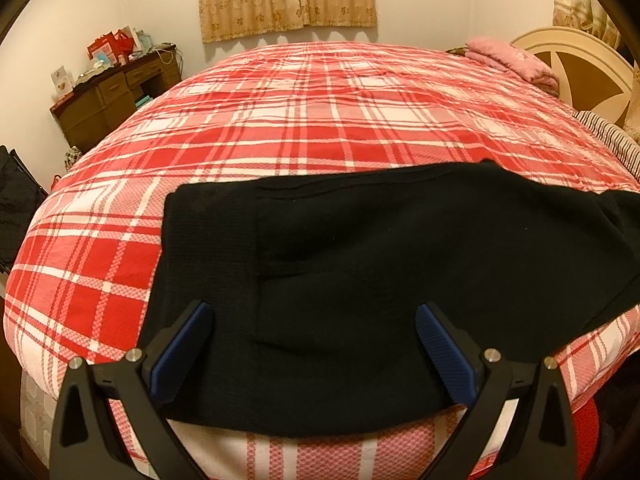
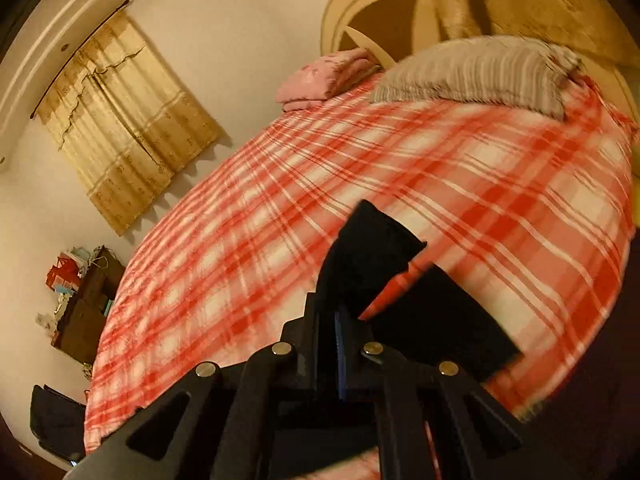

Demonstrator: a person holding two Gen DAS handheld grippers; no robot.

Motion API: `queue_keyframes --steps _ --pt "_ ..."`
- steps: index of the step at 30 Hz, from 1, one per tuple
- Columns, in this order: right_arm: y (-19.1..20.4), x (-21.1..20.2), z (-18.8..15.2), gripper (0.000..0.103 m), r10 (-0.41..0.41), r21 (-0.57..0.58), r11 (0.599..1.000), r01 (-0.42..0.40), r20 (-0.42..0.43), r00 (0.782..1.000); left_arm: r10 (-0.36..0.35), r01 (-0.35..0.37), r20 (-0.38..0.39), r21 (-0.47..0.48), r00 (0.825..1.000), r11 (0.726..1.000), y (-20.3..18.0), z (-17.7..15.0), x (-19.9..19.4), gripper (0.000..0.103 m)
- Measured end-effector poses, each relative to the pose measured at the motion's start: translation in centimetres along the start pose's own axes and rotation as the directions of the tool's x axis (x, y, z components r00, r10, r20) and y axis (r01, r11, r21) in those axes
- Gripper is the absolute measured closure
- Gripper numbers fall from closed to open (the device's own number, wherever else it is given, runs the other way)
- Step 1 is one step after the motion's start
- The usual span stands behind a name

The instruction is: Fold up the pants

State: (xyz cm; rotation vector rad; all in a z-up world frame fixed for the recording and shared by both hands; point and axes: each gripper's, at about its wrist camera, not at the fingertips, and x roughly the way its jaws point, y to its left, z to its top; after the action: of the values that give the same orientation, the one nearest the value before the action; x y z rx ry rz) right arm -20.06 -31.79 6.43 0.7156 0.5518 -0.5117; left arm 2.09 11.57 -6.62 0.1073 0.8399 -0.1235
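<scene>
Black pants lie on the red and white plaid bed cover, near the bed's front edge, waistband end to the left. My left gripper is open just above the pants, its blue pads wide apart with nothing between them. In the tilted, blurred right wrist view, my right gripper is shut on a leg end of the pants and holds it up above the bed cover. Another black part of the pants hangs to the right of the fingers.
A folded pink blanket and a striped pillow lie by the headboard at the right. A brown dresser with clutter stands at the far left wall. Dark items sit left of the bed.
</scene>
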Motion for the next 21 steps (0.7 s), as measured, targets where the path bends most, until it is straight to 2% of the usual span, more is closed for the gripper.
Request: queue_keyframes --steps 5,9,15,17,19,21 --pt "-4.7 0.5 -3.3 0.097 -0.022 0.115 0.993 0.027 -0.047 0.999 0.002 -0.002 -0.005 0.003 1.0 1.0 0.0 0.1 0.0 0.0" --pt "-5.6 0.5 -3.8 0.097 -0.004 0.17 0.985 0.01 -0.034 0.999 0.014 -0.014 -0.011 -0.001 1.0 1.0 -0.1 0.2 0.1 0.0" --pt "-2.9 2.8 -2.0 0.097 -0.085 0.043 0.995 0.087 -0.057 0.995 0.043 -0.043 -0.009 0.027 0.999 0.999 -0.6 0.1 0.4 0.0" --pt "-1.0 3.4 -1.4 0.097 -0.06 -0.013 0.998 0.06 -0.069 0.996 0.053 -0.052 -0.011 0.032 0.999 0.998 -0.7 0.1 0.4 0.0" --pt "1.9 2.9 -0.3 0.097 0.025 -0.063 0.998 -0.028 -0.05 0.998 0.057 -0.056 -0.015 0.031 0.998 0.998 -0.6 0.1 0.5 0.0" --pt "3.9 1.5 0.9 0.097 0.109 -0.099 0.989 -0.107 0.008 0.994 0.055 -0.054 -0.019 0.025 0.998 0.998 -0.5 0.2 0.5 0.0"
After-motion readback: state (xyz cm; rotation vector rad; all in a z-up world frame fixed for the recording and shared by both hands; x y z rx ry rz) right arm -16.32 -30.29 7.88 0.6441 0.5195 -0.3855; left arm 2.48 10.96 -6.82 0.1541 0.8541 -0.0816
